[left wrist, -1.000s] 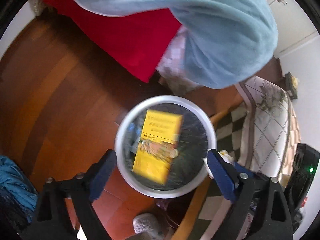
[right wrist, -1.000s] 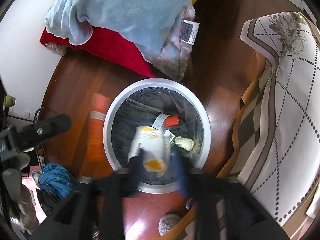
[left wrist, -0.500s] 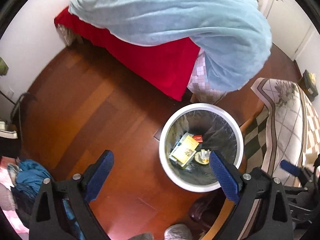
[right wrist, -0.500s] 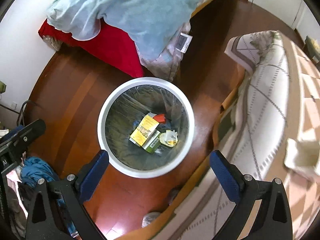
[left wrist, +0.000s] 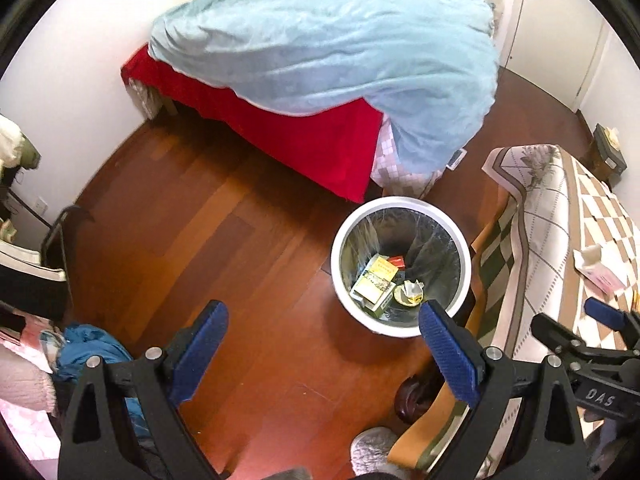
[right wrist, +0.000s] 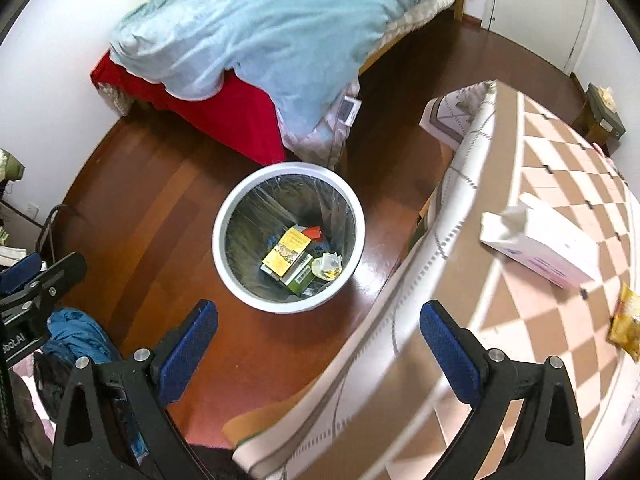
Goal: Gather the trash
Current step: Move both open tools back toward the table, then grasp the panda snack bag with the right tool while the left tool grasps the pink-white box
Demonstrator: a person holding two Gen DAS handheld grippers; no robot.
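A round white trash bin (right wrist: 289,304) with a clear liner stands upright on the wooden floor, mid-frame in the right wrist view. At its bottom lie a yellow box (right wrist: 286,255), a small red packet (right wrist: 313,233), a green carton (right wrist: 301,280) and a crumpled wrapper (right wrist: 328,266), all touching.

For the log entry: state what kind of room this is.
Most likely a bedroom in a home. A bed with a red sheet and a light blue duvet stands against the wall, a lined white trash bin sits on the wooden floor, and clothes lie heaped nearby.
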